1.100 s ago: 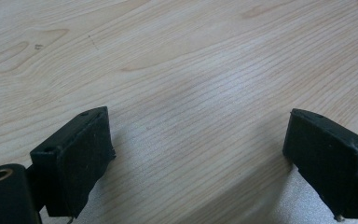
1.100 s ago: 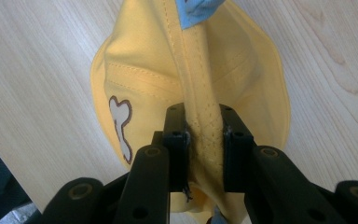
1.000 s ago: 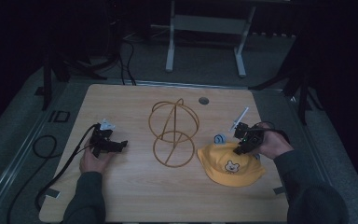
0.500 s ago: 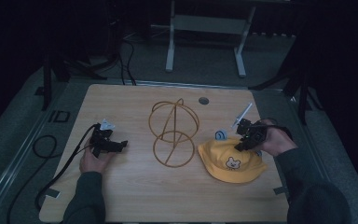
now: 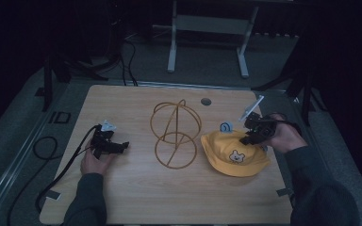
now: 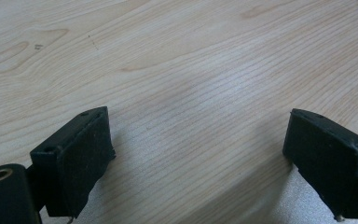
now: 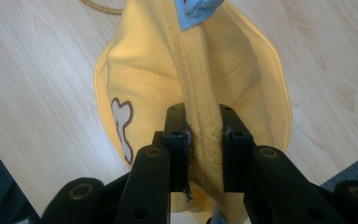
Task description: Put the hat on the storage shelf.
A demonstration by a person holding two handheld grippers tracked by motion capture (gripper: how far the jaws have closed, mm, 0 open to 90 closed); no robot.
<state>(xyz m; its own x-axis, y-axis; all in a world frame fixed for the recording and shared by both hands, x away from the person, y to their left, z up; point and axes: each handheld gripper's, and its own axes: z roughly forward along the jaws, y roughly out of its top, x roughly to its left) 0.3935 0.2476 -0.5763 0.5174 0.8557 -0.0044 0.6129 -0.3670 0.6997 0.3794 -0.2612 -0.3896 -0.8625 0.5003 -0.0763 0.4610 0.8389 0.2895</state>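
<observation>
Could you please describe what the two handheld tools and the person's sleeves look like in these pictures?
Both tools are black: the left tool has two blocky black jaws with flat matte pads, a pale plate on top and a black cable trailing off the table. The right tool carries a pale grey three-cornered plate. The person wears dark long sleeves.

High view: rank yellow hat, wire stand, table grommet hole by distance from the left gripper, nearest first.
From the left gripper, at the table's left side:
1. wire stand, mid-table, just to its right.
2. yellow hat, right side, pinched by the right gripper.
3. grommet hole, far edge, right of centre; close to the hat's distance, so the order of 2 and 3 is uncertain.
</observation>
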